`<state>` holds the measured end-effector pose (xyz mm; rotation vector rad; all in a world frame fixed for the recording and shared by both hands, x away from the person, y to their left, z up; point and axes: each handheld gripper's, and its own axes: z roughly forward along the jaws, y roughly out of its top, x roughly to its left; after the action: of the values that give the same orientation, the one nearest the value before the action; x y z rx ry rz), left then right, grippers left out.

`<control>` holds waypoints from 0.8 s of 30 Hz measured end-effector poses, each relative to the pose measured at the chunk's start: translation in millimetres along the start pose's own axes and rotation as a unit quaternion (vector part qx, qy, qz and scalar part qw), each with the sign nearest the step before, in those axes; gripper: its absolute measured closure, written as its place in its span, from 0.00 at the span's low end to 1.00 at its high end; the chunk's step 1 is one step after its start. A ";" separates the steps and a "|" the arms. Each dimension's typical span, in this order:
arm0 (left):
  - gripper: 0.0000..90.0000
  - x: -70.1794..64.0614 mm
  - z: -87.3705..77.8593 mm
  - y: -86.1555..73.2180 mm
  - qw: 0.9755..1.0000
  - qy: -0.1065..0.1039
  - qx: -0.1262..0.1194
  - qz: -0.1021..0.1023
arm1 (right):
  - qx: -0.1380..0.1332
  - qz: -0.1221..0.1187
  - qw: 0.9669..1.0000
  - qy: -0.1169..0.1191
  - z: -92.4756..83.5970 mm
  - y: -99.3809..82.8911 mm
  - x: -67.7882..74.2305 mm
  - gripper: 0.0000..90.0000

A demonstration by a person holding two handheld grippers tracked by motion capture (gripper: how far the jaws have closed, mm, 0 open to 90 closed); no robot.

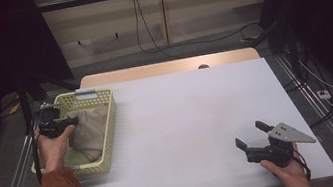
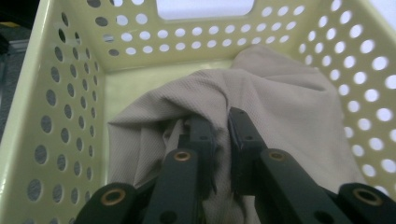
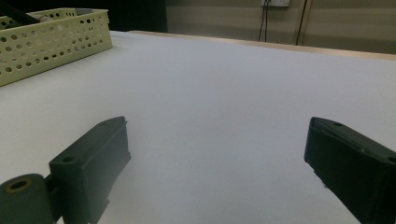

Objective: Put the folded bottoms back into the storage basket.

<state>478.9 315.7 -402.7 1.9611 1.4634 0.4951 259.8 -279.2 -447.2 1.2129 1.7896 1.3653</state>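
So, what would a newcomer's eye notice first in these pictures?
Probably the pale yellow perforated basket at the table's left edge, with a beige cloth bundled inside. The left gripper reaches into it, jaws shut on a fold of that cloth. Over the bare white table, the right gripper waits open near the front right corner.

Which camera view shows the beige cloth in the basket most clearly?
The left gripper view: the beige cloth lies close up in the yellow basket, its weave visible, with a fold pinched by the left gripper. The high view shows it small and partly covered. The right gripper view shows the basket's outer wall, hardly any cloth.
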 end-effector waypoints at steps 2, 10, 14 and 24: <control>0.91 -0.2 5.0 0.1 1.000 -0.004 0.008 0.001 | 0.000 0.002 1.000 0.000 0.1 0.0 -0.2 0.07; 0.91 -2.7 17.3 -1.3 0.998 -0.008 0.064 0.010 | 0.001 0.002 1.000 0.001 0.0 0.0 -0.2 0.07; 0.91 3.0 14.9 -3.5 0.995 -0.021 0.100 0.003 | -0.002 0.001 1.000 0.001 -0.5 0.1 0.4 0.07; 0.91 1.1 1.1 -6.3 0.979 -0.056 0.194 0.029 | -0.002 0.002 1.000 -0.001 -0.5 0.1 0.0 0.07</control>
<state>475.4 317.5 -407.9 2.2959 1.5187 0.1228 259.4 -279.3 -446.9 1.2173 1.7836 1.3682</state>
